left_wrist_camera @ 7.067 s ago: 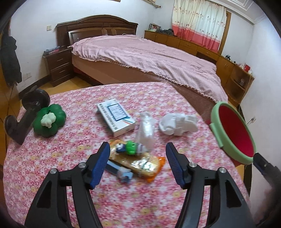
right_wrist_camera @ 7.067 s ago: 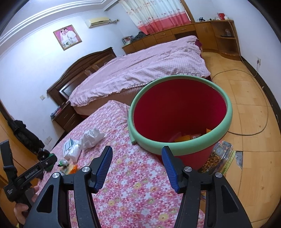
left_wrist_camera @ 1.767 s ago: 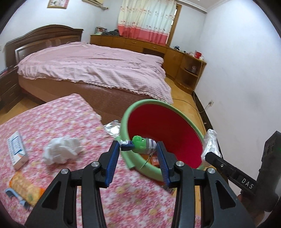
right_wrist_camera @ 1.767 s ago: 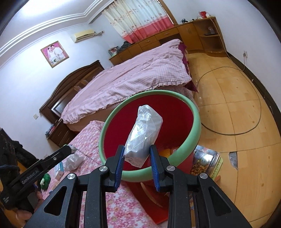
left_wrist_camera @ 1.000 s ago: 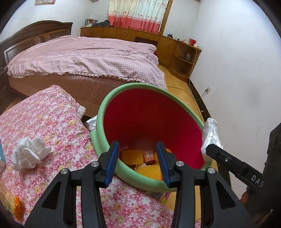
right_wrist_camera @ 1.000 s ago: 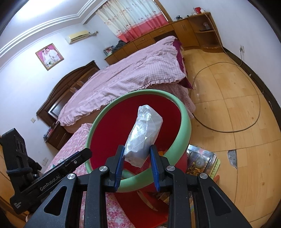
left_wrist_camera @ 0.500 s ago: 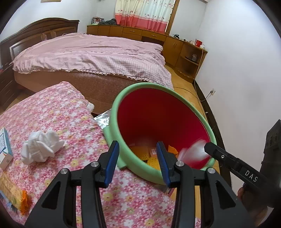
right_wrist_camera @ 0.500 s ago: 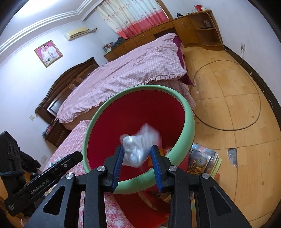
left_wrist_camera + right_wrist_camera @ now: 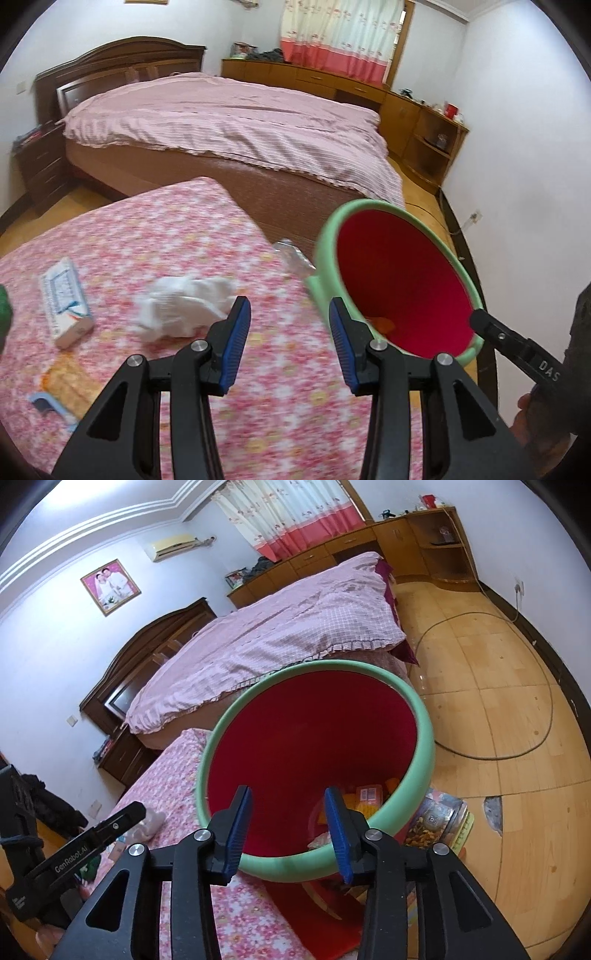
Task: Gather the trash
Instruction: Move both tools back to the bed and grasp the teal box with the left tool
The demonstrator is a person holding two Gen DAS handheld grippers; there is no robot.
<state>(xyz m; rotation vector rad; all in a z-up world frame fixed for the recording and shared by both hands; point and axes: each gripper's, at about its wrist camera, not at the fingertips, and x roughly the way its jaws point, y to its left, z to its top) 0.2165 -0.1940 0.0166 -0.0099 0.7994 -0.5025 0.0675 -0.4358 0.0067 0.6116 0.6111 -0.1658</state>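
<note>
Your right tongs (image 9: 288,821) have just been opening over the bin (image 9: 424,738), and nothing sits between them now; the drop looks made. Your left tongs (image 9: 288,332) stand parted and empty too, over the worktop (image 9: 155,229) beside the bin's green rim. Wrappers lie at the bottom of the red bin, so part of the job is done. Still out on the worktop: the crumpled tissue (image 9: 184,310) just ahead of your left tongs, the small box (image 9: 64,302) with its long axis running away from you, and the orange wrapper (image 9: 68,380) near the edge, lying slantwise. Tissue looks the likely next pick.
</note>
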